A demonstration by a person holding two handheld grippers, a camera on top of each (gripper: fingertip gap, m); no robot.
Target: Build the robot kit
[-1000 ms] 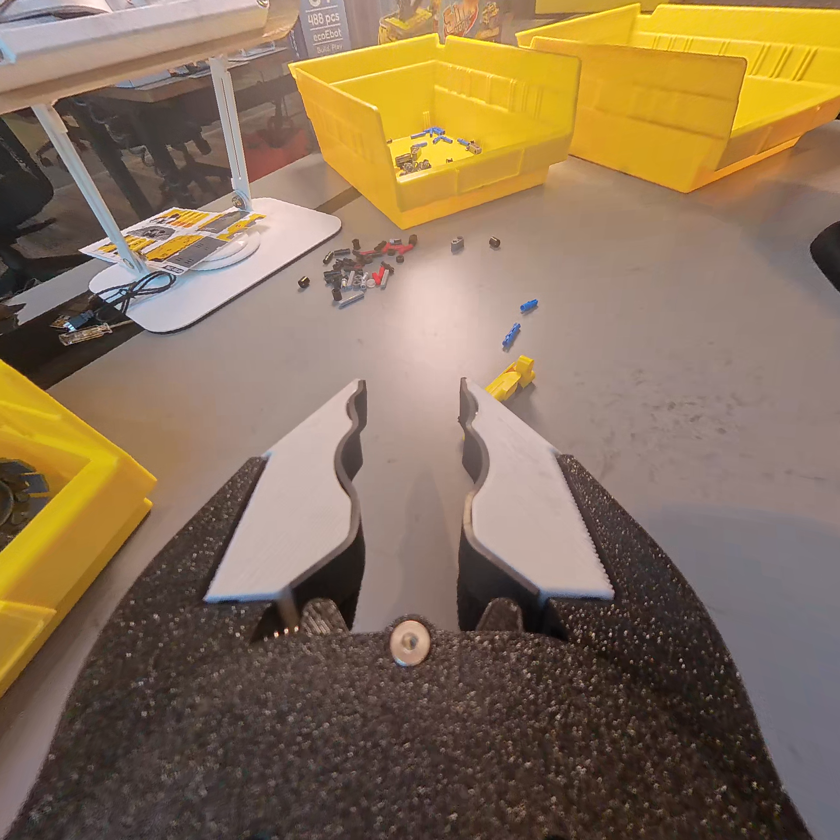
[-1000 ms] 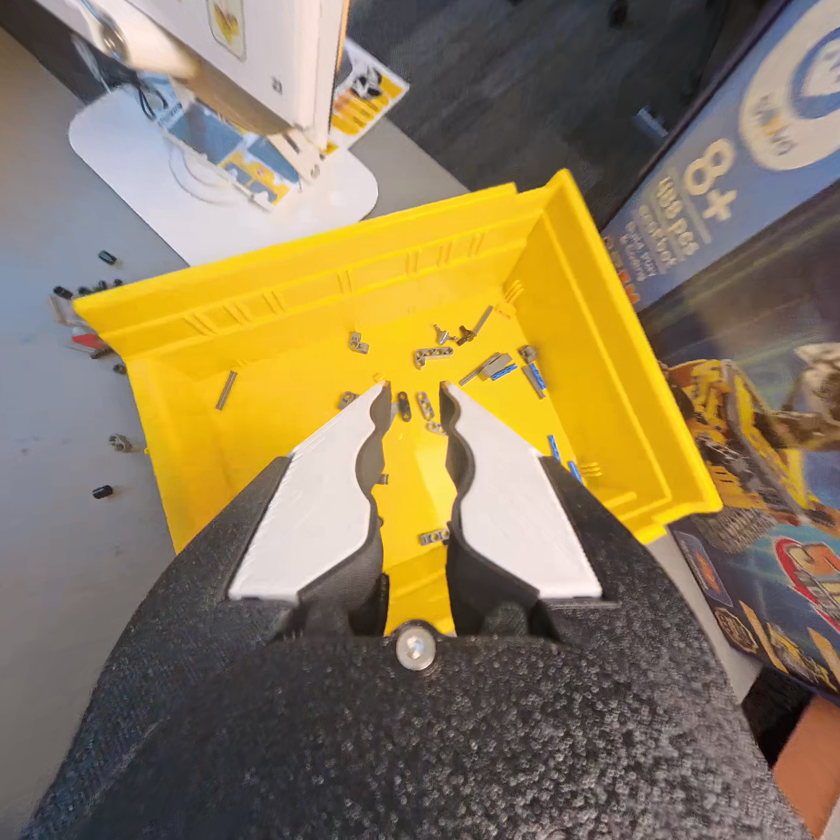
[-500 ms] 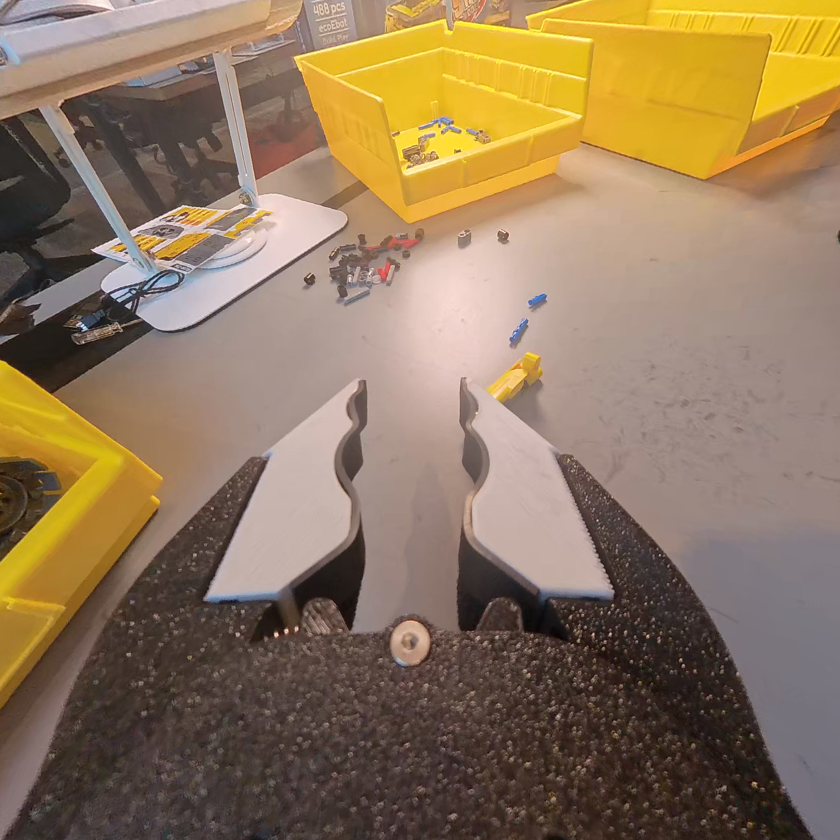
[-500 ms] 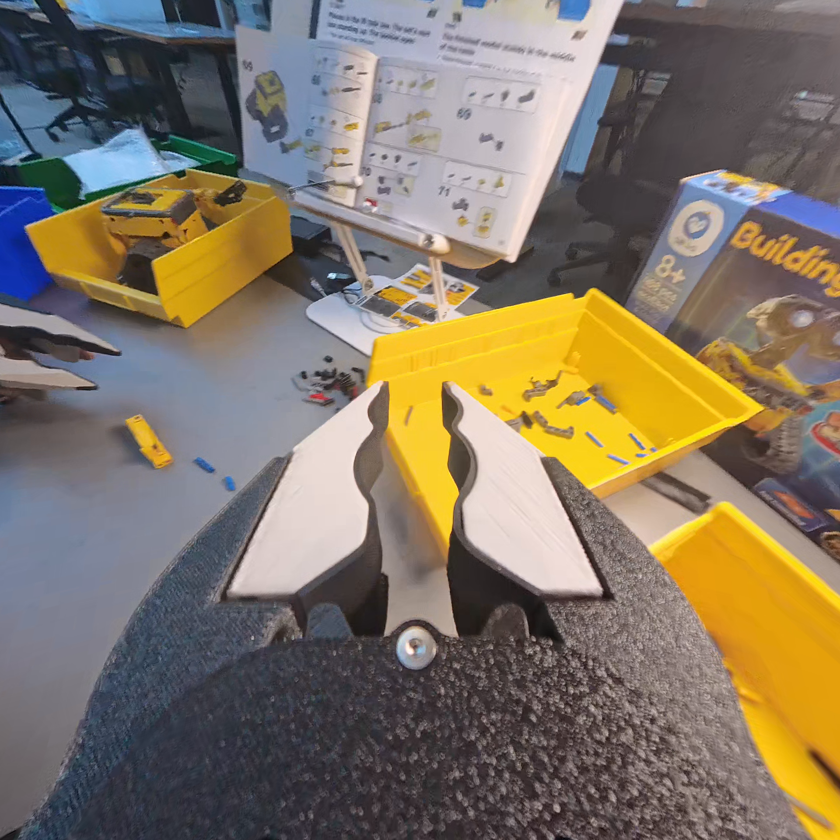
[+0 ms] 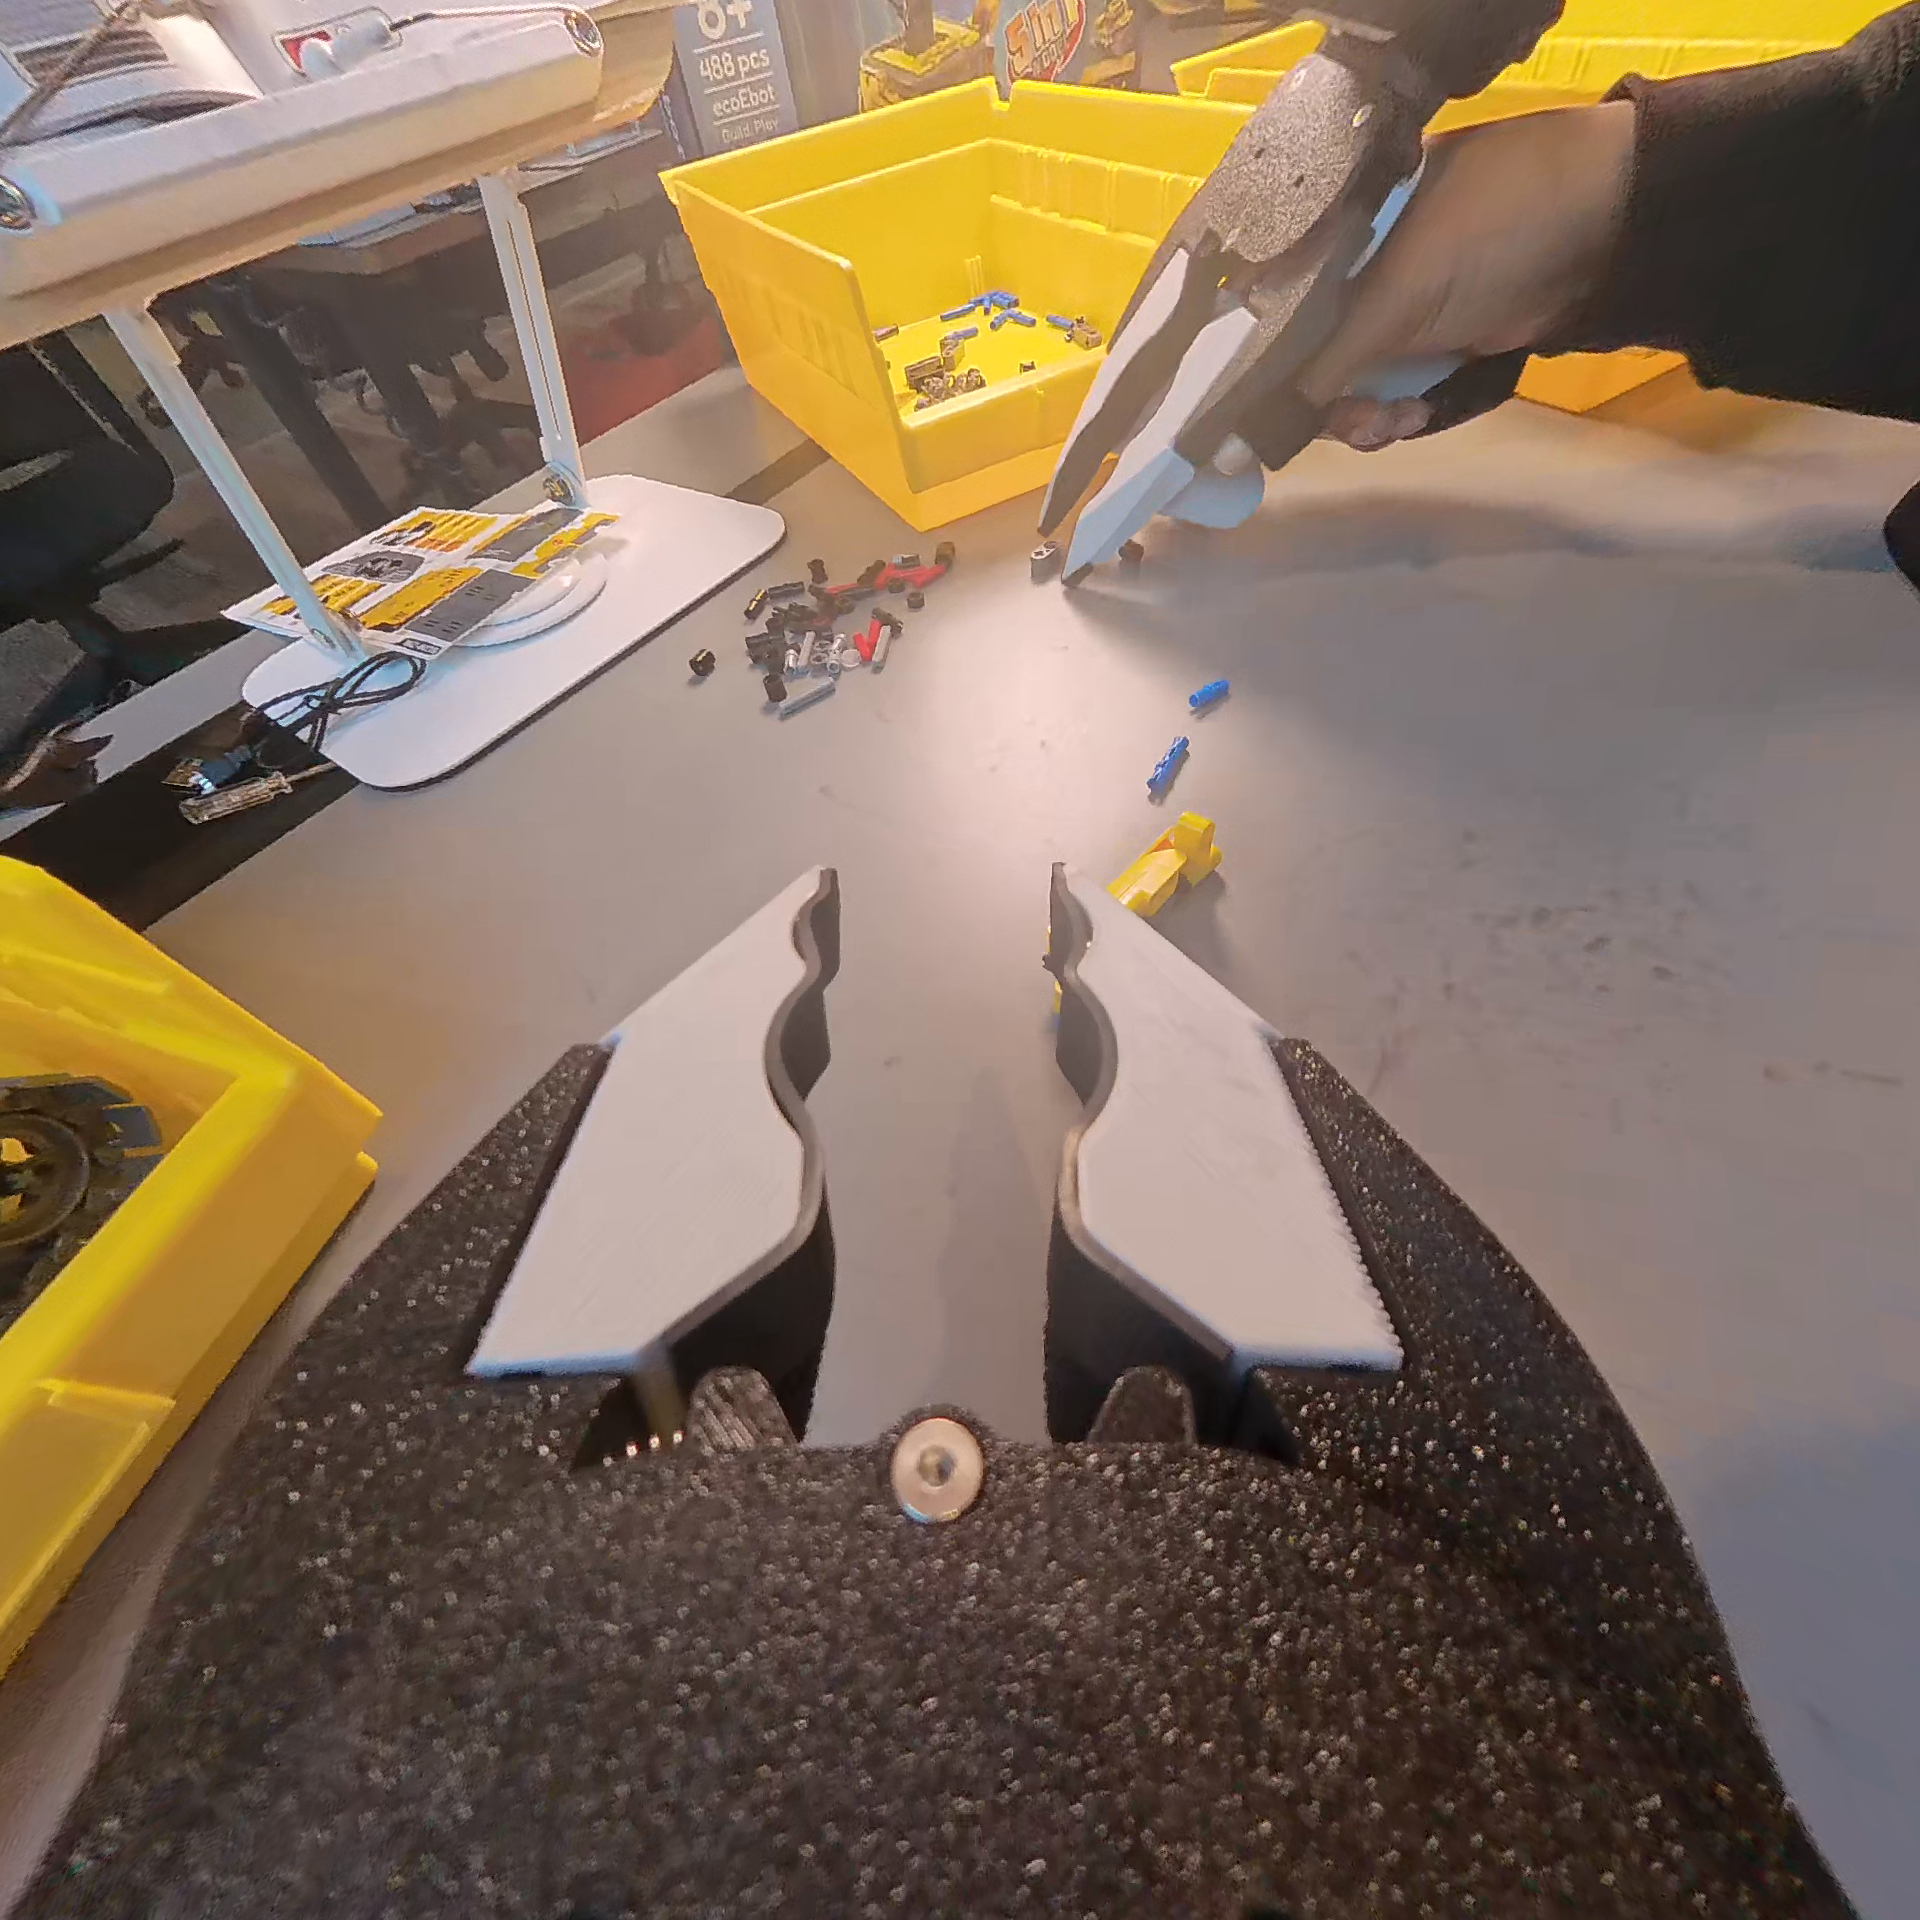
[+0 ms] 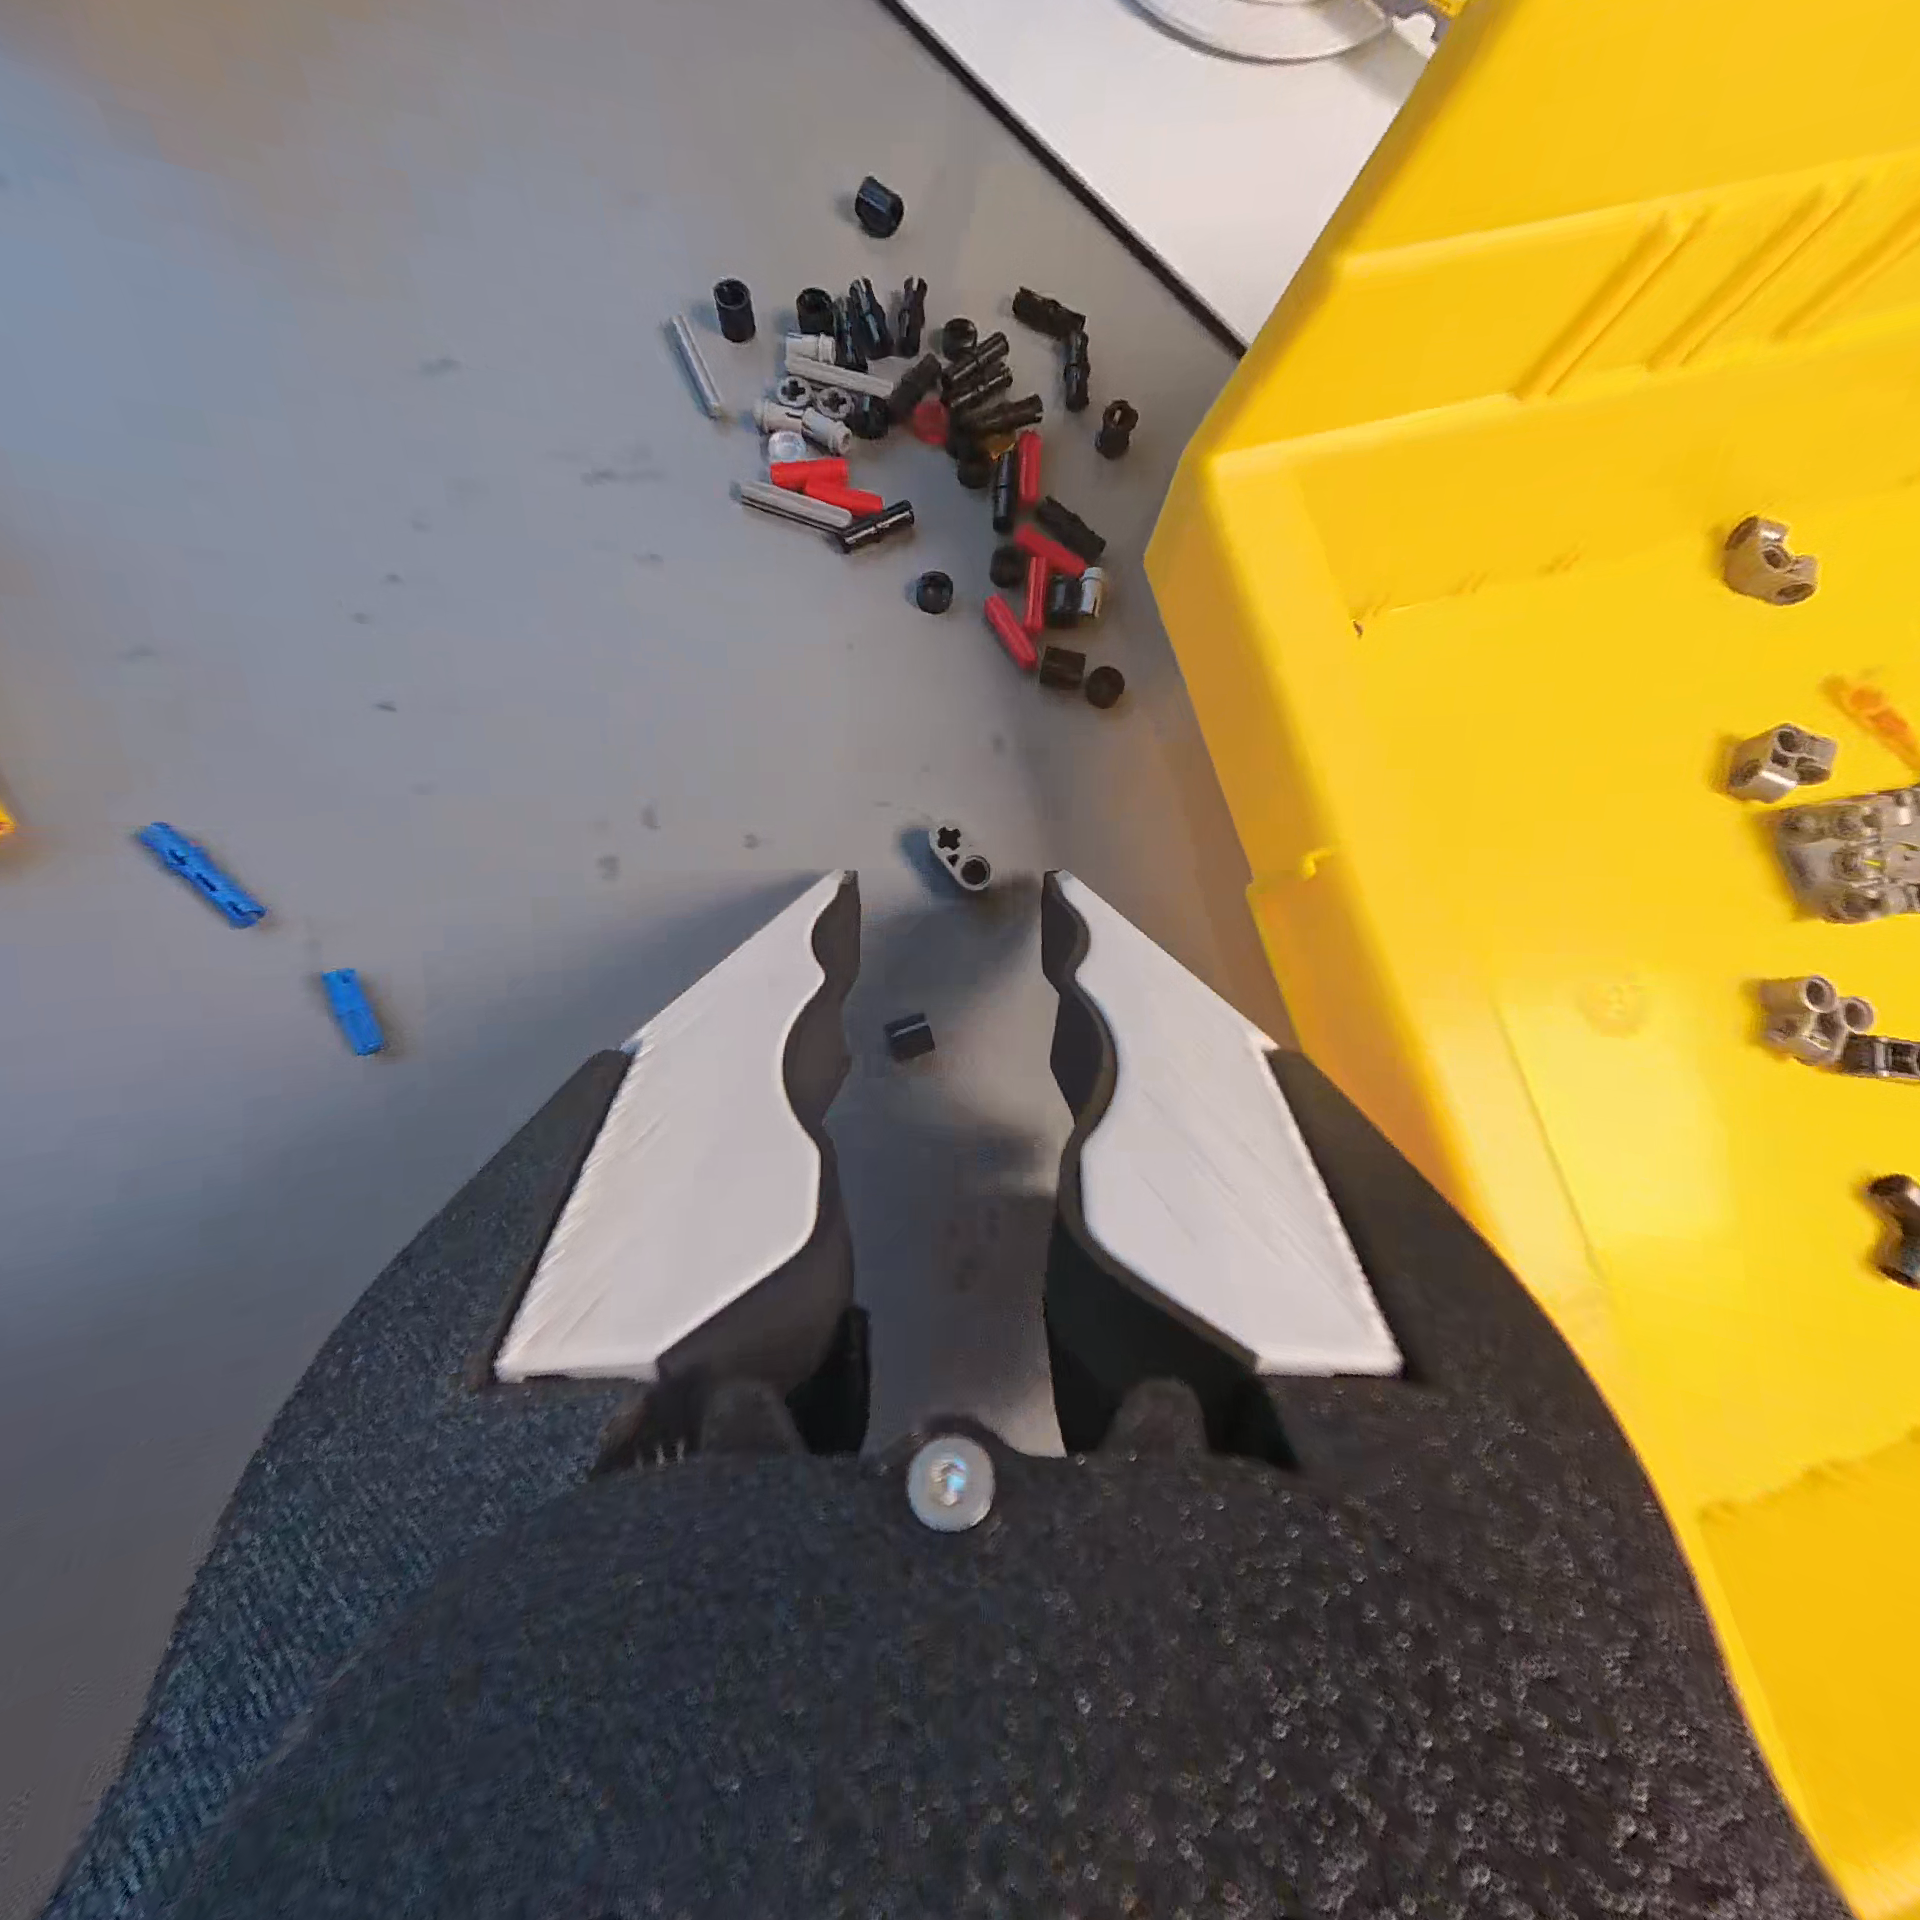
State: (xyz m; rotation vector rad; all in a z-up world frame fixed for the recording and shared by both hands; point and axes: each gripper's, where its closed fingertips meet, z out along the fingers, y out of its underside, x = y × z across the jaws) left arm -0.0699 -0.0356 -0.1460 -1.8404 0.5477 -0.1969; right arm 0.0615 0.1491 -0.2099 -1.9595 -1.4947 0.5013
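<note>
While both hang released: right gripper (image 6: 951, 883) over black bush (image 6: 909, 1037) | left gripper (image 5: 940, 894) beside yellow piece (image 5: 1164, 862)

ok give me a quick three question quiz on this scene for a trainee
1. True or false: the right gripper is shut on a part.
2. What lies between the right gripper's fingers on the grey table? A) blue pin B) small black bush C) red axle
3. Which colour is the piece beside the left gripper's right fingertip?

Key:
1. False; it is open and holds nothing.
2. B, the small black bush, with a grey connector just past the tips.
3. Yellow: the yellow piece.
</note>
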